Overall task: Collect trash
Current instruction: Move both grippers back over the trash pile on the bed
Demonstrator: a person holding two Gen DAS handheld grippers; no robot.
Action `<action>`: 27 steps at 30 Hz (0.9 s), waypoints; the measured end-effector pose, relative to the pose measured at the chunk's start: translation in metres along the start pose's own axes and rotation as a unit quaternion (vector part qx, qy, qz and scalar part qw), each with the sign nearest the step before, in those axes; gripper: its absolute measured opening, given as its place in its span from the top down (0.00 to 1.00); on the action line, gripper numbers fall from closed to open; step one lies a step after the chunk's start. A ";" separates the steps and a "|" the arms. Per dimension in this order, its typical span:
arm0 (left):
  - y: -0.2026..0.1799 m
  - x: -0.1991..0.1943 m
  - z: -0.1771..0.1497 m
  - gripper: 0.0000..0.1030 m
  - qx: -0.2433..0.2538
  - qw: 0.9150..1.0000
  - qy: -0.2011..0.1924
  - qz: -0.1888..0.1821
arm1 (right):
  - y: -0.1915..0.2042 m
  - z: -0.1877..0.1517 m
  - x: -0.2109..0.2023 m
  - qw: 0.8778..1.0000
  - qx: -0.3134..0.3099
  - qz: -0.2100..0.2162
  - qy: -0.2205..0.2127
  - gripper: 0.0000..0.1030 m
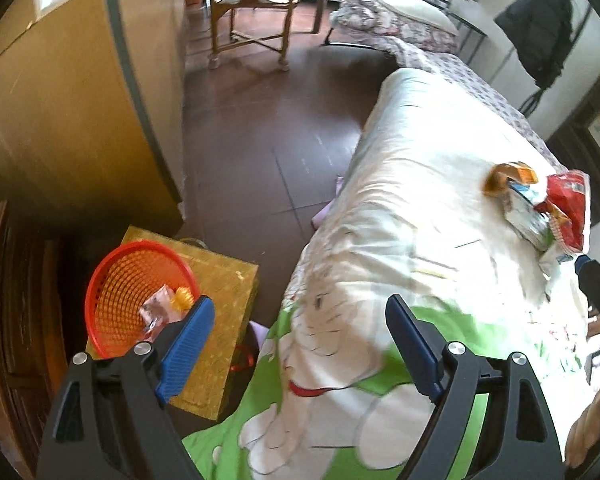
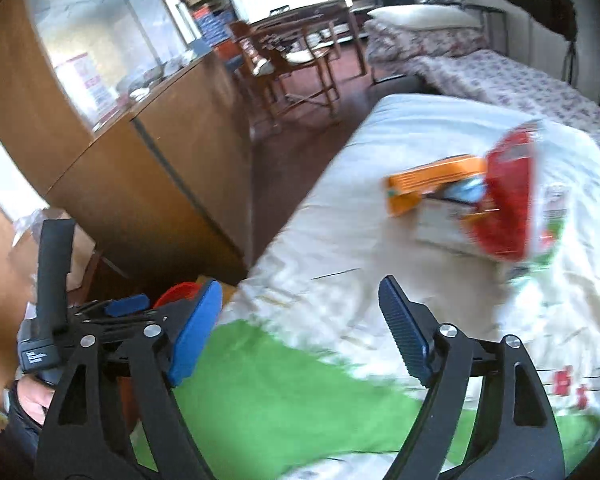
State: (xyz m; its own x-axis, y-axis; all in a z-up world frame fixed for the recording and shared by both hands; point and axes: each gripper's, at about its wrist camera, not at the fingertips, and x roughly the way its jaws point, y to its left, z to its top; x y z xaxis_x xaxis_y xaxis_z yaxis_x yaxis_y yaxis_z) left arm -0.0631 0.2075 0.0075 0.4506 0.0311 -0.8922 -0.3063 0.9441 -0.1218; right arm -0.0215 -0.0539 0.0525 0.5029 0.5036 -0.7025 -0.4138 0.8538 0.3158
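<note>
Both fingers (image 1: 196, 344) spread empty, crumpled red wrapper (image 1: 570, 204), orange carton (image 2: 432, 190) on bedcover (image 1: 412, 200)

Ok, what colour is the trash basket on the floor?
Red basket, with an orange mesh look inside; clearest in the left wrist view.

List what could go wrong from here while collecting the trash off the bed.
1. The red bag overlaps the orange box and a carton; grabbing one may drag the others off the bed.
2. The red basket sits tilted on a gold box; a hard drop could tip it.
</note>
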 end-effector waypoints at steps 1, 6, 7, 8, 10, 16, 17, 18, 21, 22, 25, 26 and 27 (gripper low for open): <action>-0.007 -0.001 0.001 0.16 0.005 1.000 -0.003 -0.002 | -0.010 0.002 -0.006 1.000 0.004 -0.007 -0.007 0.23; -0.045 -0.002 0.009 0.14 0.030 0.999 -0.009 -0.017 | -0.044 0.005 -0.019 0.999 0.010 -0.037 -0.023 0.21; -0.053 0.000 0.010 0.14 0.037 0.999 -0.009 -0.021 | -0.052 0.006 -0.020 0.999 0.012 -0.043 -0.025 0.21; -0.062 0.001 0.010 0.14 0.043 0.999 -0.009 -0.026 | -0.059 0.005 -0.022 0.998 0.015 -0.047 -0.026 0.21; -0.076 0.004 0.011 0.14 0.055 0.998 -0.010 -0.033 | -0.074 0.006 -0.022 0.998 0.026 -0.053 -0.027 0.21; -0.119 0.018 0.015 0.14 0.085 0.995 0.003 -0.048 | -0.110 0.003 -0.023 0.995 0.071 -0.054 -0.033 0.21; -0.123 0.019 0.016 0.14 0.087 0.995 0.003 -0.050 | -0.115 0.002 -0.025 0.995 0.078 -0.052 -0.035 0.21; -0.127 0.020 0.017 0.14 0.088 0.995 0.004 -0.051 | -0.120 0.001 -0.025 0.994 0.084 -0.051 -0.037 0.21; -0.138 0.027 0.023 0.14 0.089 0.995 0.006 -0.055 | -0.131 -0.001 -0.028 0.993 0.101 -0.050 -0.041 0.21; -0.141 0.029 0.024 0.14 0.089 0.994 0.008 -0.056 | -0.134 -0.003 -0.028 0.992 0.104 -0.052 -0.041 0.21; -0.148 0.035 0.025 0.14 0.101 0.993 0.016 -0.055 | -0.144 -0.007 -0.023 0.991 0.118 -0.062 -0.031 0.21; -0.150 0.036 0.026 0.14 0.104 0.993 0.018 -0.055 | -0.146 -0.008 -0.020 0.990 0.122 -0.064 -0.025 0.21; -0.153 0.038 0.027 0.14 0.105 0.993 0.019 -0.055 | -0.147 -0.008 -0.018 0.990 0.123 -0.066 -0.021 0.21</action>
State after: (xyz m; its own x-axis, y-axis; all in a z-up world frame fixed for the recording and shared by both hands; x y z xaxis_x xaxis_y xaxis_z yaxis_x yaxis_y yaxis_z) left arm 0.0231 0.0734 0.0042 0.4381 -0.0845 -0.8949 -0.0742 0.9888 -0.1296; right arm 0.0238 -0.1893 0.0135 0.5731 0.3856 -0.7231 -0.1476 0.9165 0.3718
